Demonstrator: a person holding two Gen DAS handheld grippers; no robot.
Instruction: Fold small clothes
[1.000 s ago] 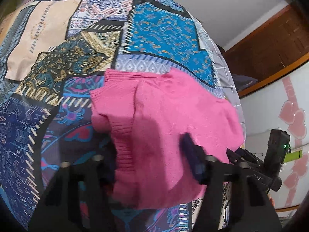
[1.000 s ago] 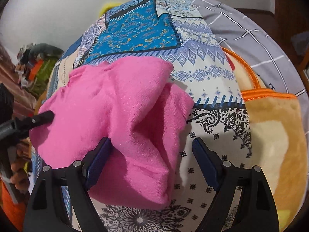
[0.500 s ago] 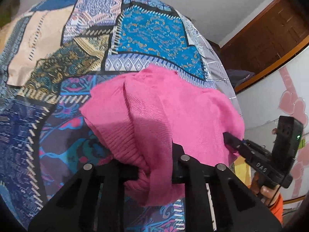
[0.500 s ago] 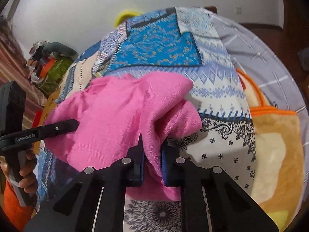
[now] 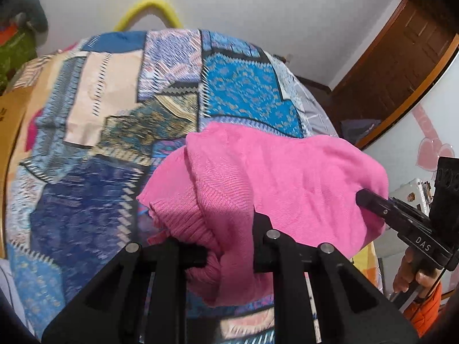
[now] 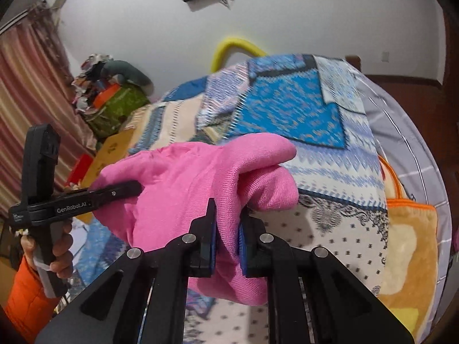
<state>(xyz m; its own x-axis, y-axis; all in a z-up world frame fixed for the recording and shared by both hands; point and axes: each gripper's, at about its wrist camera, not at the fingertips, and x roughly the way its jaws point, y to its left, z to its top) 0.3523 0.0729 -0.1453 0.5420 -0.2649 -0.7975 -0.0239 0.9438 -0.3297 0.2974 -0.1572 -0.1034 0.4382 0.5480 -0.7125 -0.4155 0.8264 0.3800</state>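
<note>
A patchwork-covered bed is lying beneath a pink knit sweater that is hanging bunched above it, stretching sideways between two tools, its ribbed edge drooping at the left end. The left hand-held gripper is angling steeply downward, its jaws clamping the ribbed fabric. The right hand-held gripper is likewise tilting down, its blue-padded jaws pinching a fold at the opposite end. A person's hand in an orange sleeve is gripping the left tool's handle.
</note>
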